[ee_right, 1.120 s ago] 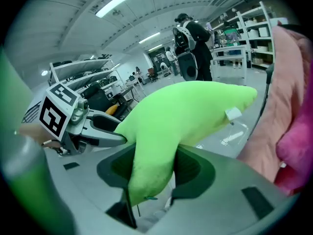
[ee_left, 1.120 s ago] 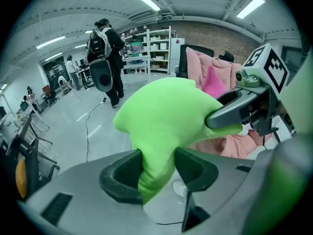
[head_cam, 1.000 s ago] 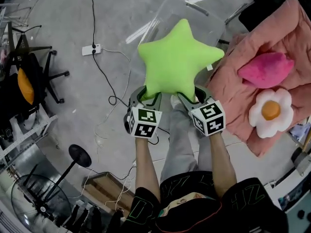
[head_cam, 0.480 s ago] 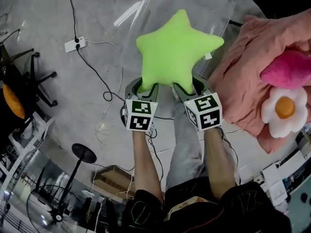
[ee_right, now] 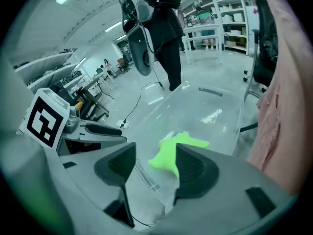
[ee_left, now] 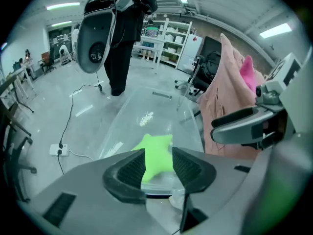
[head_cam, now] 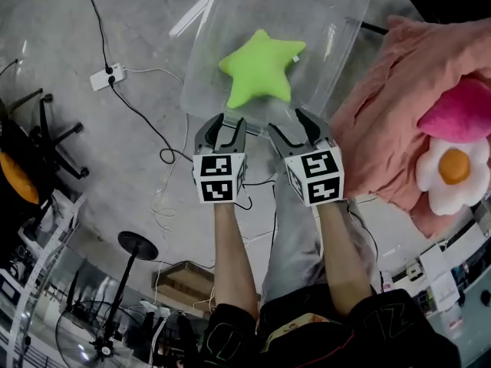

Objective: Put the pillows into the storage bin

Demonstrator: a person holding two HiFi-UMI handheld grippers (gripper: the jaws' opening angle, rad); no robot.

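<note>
Star pillow [head_cam: 259,71] dropped into storage bin [head_cam: 331,20] beyond the fingertips, one stowed; left gripper [head_cam: 225,126] narrowing, right gripper [head_cam: 291,127] widening, both open and empty.

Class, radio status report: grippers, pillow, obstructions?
Left gripper open, empty, jaws just narrowed; right gripper open, empty, jaws just widened. Green star pillow lies in storage bin. Nothing in the way.

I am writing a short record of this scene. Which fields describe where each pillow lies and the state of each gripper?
green star pillow: lying inside the storage bin
pink pillow: on the pink blanket
flower pillow: on the blanket, next to the pink pillow
left gripper: open, empty, jaws have just closed a little
right gripper: open, empty, jaws have just opened wider
</note>
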